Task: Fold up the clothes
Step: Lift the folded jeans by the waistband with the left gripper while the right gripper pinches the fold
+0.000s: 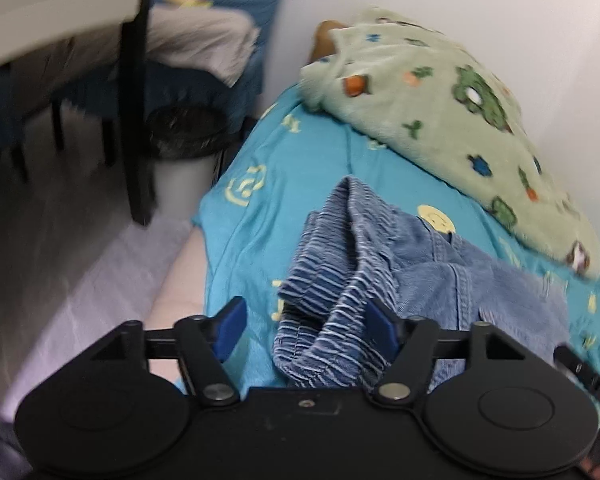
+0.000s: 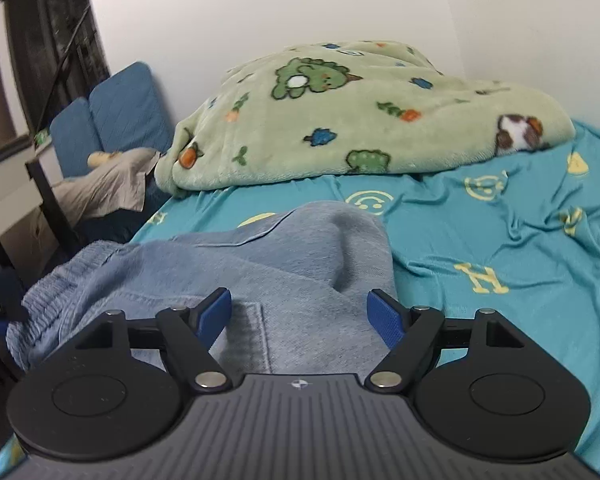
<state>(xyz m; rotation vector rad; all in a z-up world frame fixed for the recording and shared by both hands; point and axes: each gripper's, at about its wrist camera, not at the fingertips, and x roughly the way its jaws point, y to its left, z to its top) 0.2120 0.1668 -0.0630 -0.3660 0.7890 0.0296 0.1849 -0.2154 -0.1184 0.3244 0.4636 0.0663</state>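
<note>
While both tools stand open, the crumpled blue denim shorts (image 2: 284,264) lie on the turquoise bed sheet (image 2: 500,248), ribbed waistband (image 1: 332,280) left, between the left tool (image 1: 306,322); the right tool (image 2: 300,314) hovers over the denim.

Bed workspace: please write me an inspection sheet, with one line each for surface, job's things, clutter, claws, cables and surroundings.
Surface: bed with a wrinkled turquoise sheet printed with yellow smileys and letters.
Job's things: blue denim garment lying crumpled on the sheet, its ribbed waistband bunched up; not folded.
Clutter: green blanket heaped against the wall.
Claws: left claw open, its fingers on either side of the waistband; right claw open over the denim. Neither grips.
Cables: nothing seen.
Surroundings: white wall, blue sofa with a beige cloth on it, a black-legged table, grey floor.
</note>
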